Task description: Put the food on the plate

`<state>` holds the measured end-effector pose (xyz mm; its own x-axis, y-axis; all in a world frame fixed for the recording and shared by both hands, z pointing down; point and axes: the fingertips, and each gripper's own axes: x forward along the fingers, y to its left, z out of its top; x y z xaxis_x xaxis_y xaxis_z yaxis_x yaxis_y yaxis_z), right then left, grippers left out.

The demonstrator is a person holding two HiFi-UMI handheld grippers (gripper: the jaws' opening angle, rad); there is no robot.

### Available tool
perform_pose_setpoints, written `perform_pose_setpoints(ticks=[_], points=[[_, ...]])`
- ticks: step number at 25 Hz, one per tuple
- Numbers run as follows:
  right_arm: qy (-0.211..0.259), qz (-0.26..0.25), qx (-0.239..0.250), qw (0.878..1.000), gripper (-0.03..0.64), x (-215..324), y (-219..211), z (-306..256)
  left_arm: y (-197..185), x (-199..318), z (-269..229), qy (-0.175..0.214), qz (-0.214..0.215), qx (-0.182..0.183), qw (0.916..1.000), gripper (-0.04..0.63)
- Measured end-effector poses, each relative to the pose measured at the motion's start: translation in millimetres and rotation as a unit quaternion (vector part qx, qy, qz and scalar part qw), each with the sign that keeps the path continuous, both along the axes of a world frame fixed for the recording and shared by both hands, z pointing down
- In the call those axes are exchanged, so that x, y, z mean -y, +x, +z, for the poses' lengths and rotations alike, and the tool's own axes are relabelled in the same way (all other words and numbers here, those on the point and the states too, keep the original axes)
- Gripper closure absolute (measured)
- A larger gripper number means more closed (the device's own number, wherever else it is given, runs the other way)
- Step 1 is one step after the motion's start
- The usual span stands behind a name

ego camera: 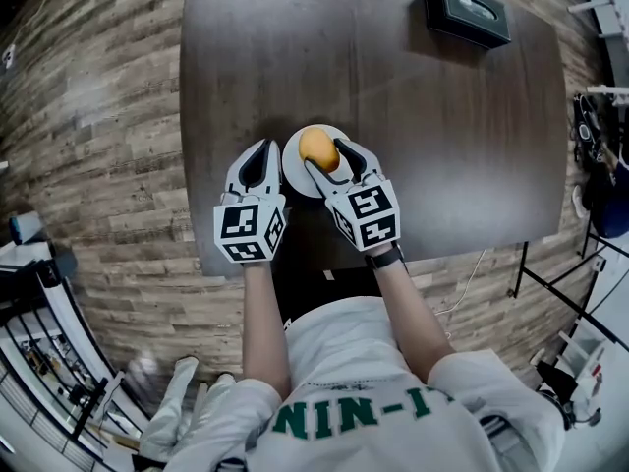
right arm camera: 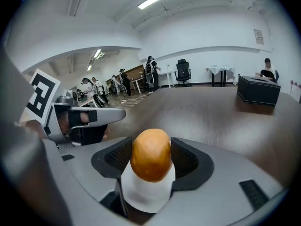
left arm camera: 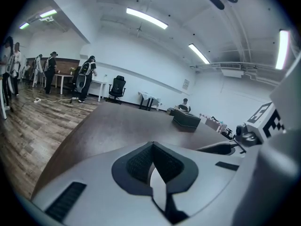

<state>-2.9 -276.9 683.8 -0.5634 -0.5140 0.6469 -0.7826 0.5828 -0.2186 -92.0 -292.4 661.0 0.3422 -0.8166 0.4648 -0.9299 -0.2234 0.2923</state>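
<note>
A round orange-brown piece of food [ego camera: 318,148] sits between the pads of my right gripper [ego camera: 329,154], just over a small white plate [ego camera: 295,170] near the table's front edge. In the right gripper view both pads press the food's [right arm camera: 150,154] sides, and the plate [right arm camera: 146,199] shows white underneath; whether the food rests on the plate I cannot tell. My left gripper [ego camera: 263,153] lies just left of the plate, its jaws closed tip to tip with nothing held. In the left gripper view a sliver of plate [left arm camera: 158,185] shows below its tips [left arm camera: 151,147].
A dark tissue box [ego camera: 467,11] stands at the far right of the brown table [ego camera: 393,87]. Wood floor surrounds the table. People, chairs and desks stand far back in the room. Racks and gear sit at the lower left and right edges.
</note>
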Motion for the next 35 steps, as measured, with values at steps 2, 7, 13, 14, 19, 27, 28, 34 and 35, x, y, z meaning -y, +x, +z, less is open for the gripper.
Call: perform_pose_setpoints(ticks=[2,7,13,14,19,27,28,34,35], points=[[-0.002,-0.001,-0.005,1.000,0.344,-1.3,1.2,4.2,0.5,0.2,1.9,-0.001,-0.001,0.000,1.0000,0.581],[-0.005,-0.008,-0.017,1.000,0.344,-8.0,1.7,15.4,4.2,-0.6,5.7,-0.003,-0.001,-0.005,1.0000,0.581],[0.004,-0.021,-0.024,0.999,0.342,-12.2,1.0,19.4,7.7,-5.7,4.0,-0.003,-0.009,-0.021,0.9997,0.581],[0.003,-0.020,-0.022,1.000,0.342,-12.2,0.9,19.5,7.0,-6.4,4.3,-0.004,-0.011,-0.023,0.9997,0.581],[-0.002,-0.012,-0.018,1.000,0.339,-10.9,1.7,19.1,1.4,-5.9,2.6,-0.005,-0.020,-0.019,0.9996,0.581],[-0.018,-0.019,-0.021,0.999,0.301,-13.9,-1.2,26.2,-3.2,-8.6,2.9,-0.009,-0.026,-0.010,0.9996,0.581],[-0.021,-0.020,-0.018,0.999,0.291,-14.4,-1.9,26.5,-2.9,-8.4,3.3,-0.009,-0.026,-0.010,0.9996,0.581],[-0.027,-0.025,-0.006,0.999,0.195,-19.0,-2.1,27.7,0.5,-9.1,4.1,-0.008,-0.027,-0.008,0.9996,0.581],[-0.026,-0.021,-0.005,0.999,0.185,-18.4,-0.2,27.7,1.2,-9.4,4.6,-0.009,-0.026,-0.007,0.9996,0.581]])
